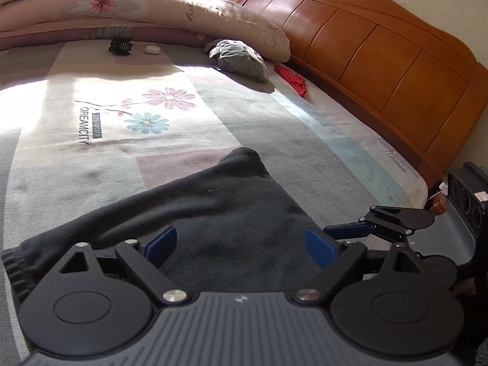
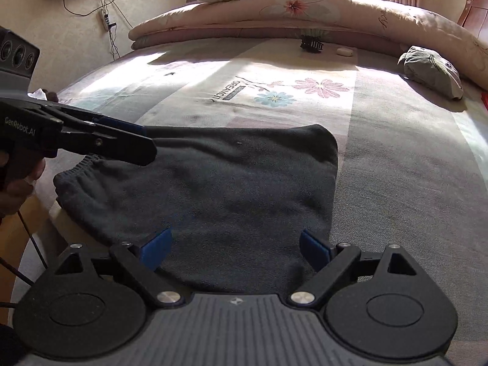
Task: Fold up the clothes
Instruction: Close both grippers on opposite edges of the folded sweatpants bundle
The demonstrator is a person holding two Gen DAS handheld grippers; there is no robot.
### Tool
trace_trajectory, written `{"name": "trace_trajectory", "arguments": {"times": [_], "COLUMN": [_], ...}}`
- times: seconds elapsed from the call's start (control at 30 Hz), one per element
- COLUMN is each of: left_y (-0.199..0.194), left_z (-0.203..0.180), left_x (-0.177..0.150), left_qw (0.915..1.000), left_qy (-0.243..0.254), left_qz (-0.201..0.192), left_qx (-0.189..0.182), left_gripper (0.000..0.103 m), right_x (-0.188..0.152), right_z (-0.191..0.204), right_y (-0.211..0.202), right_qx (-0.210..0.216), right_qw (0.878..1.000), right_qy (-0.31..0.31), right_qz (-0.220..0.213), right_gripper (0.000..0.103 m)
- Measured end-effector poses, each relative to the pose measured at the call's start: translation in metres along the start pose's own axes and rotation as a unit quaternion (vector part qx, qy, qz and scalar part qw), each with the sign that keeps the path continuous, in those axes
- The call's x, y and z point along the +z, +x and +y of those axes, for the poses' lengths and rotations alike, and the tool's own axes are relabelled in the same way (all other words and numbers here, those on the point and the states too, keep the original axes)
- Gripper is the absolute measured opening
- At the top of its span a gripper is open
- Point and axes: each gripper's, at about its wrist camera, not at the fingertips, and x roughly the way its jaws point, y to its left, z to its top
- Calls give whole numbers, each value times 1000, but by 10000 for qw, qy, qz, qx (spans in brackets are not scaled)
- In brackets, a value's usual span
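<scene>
A dark grey garment (image 1: 219,213) (image 2: 228,189) lies folded flat on the flowered bed sheet (image 1: 91,158) near the bed's front edge. Its ribbed elastic hem (image 2: 76,169) is at the left end. My left gripper (image 1: 241,245) hangs open just above the cloth, with nothing between its blue pads. In the right wrist view the left gripper (image 2: 146,145) reaches in from the left over the garment's far left corner. My right gripper (image 2: 236,248) is open too, above the garment's near right part, and holds nothing. The left wrist view shows the right gripper (image 1: 341,231) at the right edge of the cloth.
A bundled light grey garment (image 1: 241,58) (image 2: 433,71), a red folded fan (image 1: 291,79), a black hair clip (image 1: 121,45) and a small white case (image 1: 151,49) lie farther back. Folded quilts (image 2: 274,12) line the far side, with the wooden headboard (image 1: 381,61) to the right.
</scene>
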Motion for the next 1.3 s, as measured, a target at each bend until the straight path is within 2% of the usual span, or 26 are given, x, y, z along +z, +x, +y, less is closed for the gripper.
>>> {"name": "trace_trajectory", "arguments": {"times": [0.07,0.2,0.33,0.47,0.57,0.6,0.67,0.8,0.93,1.07,1.17,1.3], "left_y": [23,22,-9,-29,-29,-35,-45,-63,-56,-56,-60,-59], "left_z": [8,11,-4,8,29,29,26,24,45,35,27,33], "left_x": [-4,-4,1,-20,-41,-43,-36,-31,-42,-37,-27,-15], "left_qw": [9993,9985,9976,9966,9921,9932,9919,9910,9861,9855,9864,9827], "left_qy": [-285,-457,-51,-452,-850,-847,-883,-728,-1097,-998,-738,-659], "left_qz": [237,229,190,323,514,387,393,132,320,295,185,124], "left_qx": [66,176,659,616,772,692,818,1119,1203,1341,1458,1726], "left_gripper": [91,92,92,94,93,94,94,95,94,94,94,94], "right_x": [-6,-13,-11,-17,-27,-26,-23,-17,-21,-22,-18,-10], "right_z": [0,1,2,0,-4,-5,-7,-10,-14,-12,-13,-15], "right_y": [-1,-8,-17,-12,-4,-6,-8,-16,-12,-12,-14,-14], "right_qx": [41,36,264,513,619,666,694,634,565,539,542,514], "right_qw": [10000,9999,9996,9984,9971,9966,9959,9959,9958,9962,9963,9965], "right_qy": [49,87,96,233,406,459,562,645,715,685,661,650], "right_qz": [58,55,-81,50,186,171,156,-1,54,86,28,-57], "right_gripper": [94,94,96,97,99,101,101,102,102,103,103,103]}}
